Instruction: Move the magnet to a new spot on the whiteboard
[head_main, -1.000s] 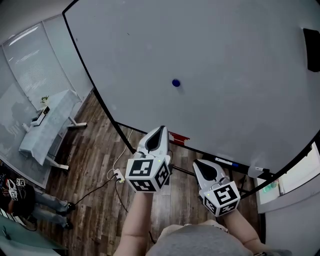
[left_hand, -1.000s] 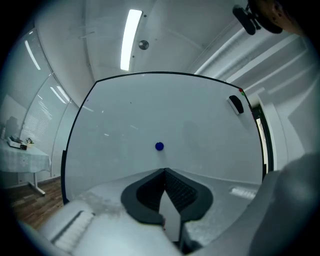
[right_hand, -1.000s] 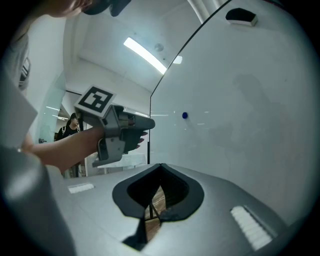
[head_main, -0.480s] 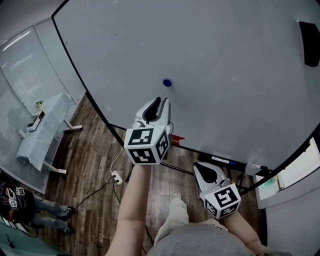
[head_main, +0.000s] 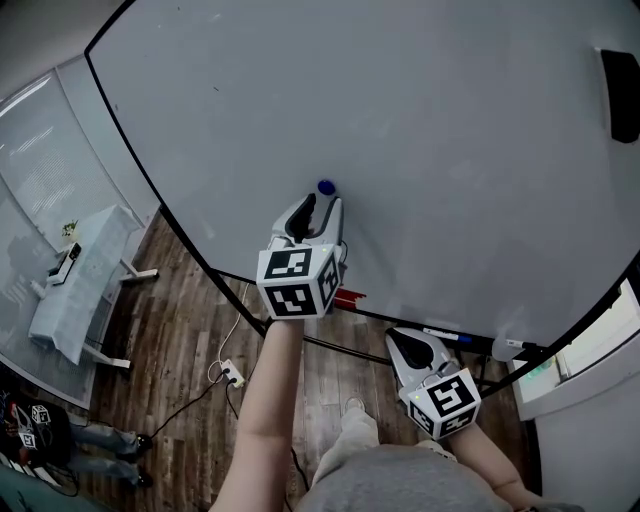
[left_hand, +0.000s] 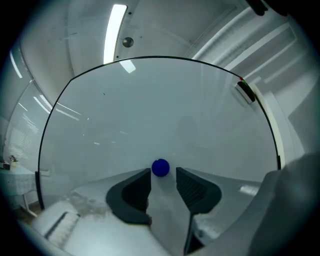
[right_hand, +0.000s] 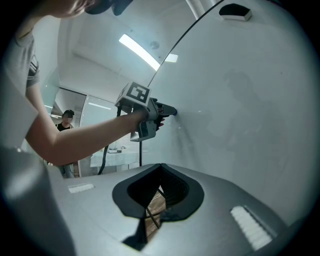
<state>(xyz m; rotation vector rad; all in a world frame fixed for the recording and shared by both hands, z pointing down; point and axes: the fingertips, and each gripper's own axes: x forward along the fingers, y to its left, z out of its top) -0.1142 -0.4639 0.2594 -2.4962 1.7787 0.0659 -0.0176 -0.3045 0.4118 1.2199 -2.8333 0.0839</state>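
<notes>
The left arm stretches forward, the left claw (head_main: 320, 203) level and aimed at the whiteboard (head_main: 460, 150). Its jaws have just been opening and stand wide. The blue magnet (head_main: 326, 187) sits on the board at their tips, unpressed. The right claw (head_main: 403, 340) hangs near the board's lower edge, jaws together. A black eraser (head_main: 622, 95) clings upper right.

Left gripper (head_main: 318, 203) and right gripper (head_main: 402, 340): pale grey shells, black pads (left_hand: 132, 192) ahead of each white cube (head_main: 297, 283) with black square markers; grey shirt (head_main: 420, 485)
</notes>
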